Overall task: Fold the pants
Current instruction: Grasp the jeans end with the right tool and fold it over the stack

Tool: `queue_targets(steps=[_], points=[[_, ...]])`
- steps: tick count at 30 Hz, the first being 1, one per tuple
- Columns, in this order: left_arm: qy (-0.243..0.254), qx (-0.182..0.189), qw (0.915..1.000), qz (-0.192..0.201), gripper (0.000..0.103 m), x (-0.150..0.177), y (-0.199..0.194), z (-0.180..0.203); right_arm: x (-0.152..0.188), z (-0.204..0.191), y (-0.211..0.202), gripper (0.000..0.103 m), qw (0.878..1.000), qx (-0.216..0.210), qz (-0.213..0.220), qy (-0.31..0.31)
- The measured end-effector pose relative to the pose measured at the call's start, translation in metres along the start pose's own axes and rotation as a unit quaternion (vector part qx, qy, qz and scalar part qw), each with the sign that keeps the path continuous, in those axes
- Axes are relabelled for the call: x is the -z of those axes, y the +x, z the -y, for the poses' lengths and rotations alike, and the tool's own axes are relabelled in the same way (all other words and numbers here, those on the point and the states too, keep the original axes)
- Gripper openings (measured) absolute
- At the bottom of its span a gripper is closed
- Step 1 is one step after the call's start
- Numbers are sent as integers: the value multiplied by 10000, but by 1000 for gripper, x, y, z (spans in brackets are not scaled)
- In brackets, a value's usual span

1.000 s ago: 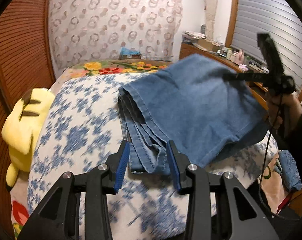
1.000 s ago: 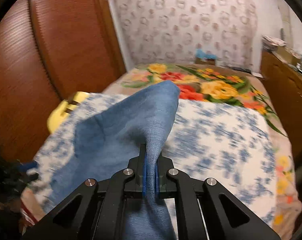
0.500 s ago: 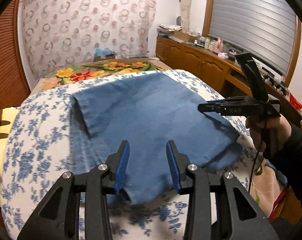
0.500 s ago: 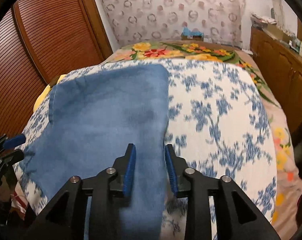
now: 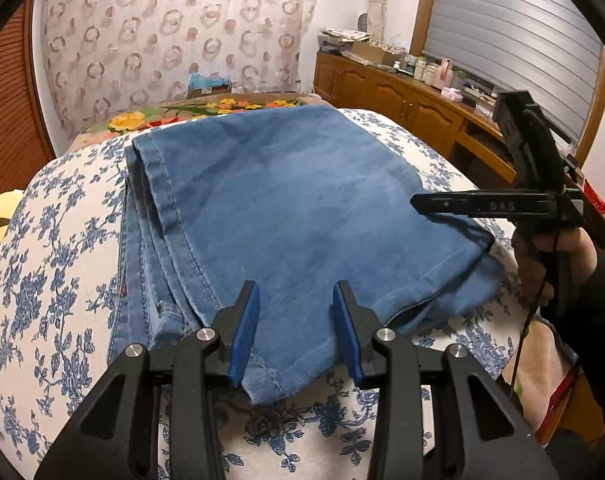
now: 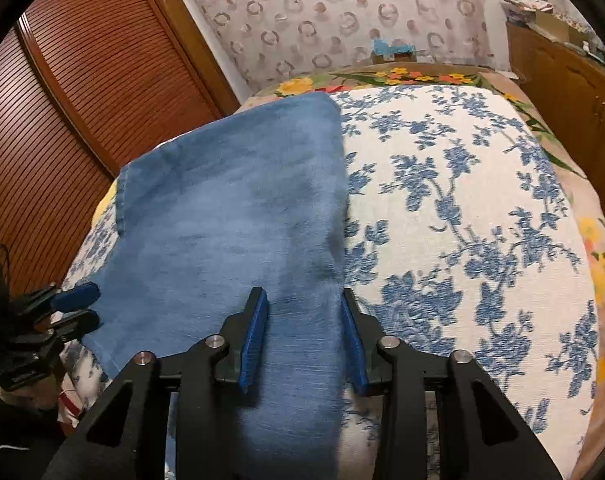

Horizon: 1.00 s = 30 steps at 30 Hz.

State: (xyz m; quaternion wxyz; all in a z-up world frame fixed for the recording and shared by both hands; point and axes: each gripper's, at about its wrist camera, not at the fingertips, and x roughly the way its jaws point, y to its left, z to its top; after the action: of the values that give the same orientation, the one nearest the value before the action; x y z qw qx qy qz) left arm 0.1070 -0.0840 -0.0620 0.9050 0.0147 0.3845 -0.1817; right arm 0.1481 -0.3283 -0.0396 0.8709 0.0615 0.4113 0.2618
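The blue pants point(image 5: 294, 216) lie folded flat on the bed point(image 5: 58, 264), which has a white cover with blue flowers; in the left wrist view they fill the middle of the frame. The left hand-held gripper point(image 5: 296, 300) hovers over the lower edge of the pants, its blue pads apart, grasping nothing. In the right wrist view the right hand-held gripper point(image 6: 304, 312) is low in the frame; its jaws are closing, with the pants' right edge between them but not pressed. A hand point(image 5: 554, 256) holds it at right.
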Motion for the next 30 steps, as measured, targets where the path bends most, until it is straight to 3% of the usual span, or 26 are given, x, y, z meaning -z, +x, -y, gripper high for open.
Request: queue_targets(steps=[2,8,15,30], points=[[-34,-7,10000,-18,39,2,0,-2,0,-5,-4,8,10000,-52,32,-26],[-122,-29,9999,-18,39,8,-2,-10,-12,-46,-37,6,9975,-313,502,-393],[-222,-130,9996,109,39,12,-21,-24,-23,-101,-55,6,9903,-709,725,-953],[-729,-526,9954,340,39,34,-63,-87,-32,-162,9,6,9813,-1186,262,-1494]])
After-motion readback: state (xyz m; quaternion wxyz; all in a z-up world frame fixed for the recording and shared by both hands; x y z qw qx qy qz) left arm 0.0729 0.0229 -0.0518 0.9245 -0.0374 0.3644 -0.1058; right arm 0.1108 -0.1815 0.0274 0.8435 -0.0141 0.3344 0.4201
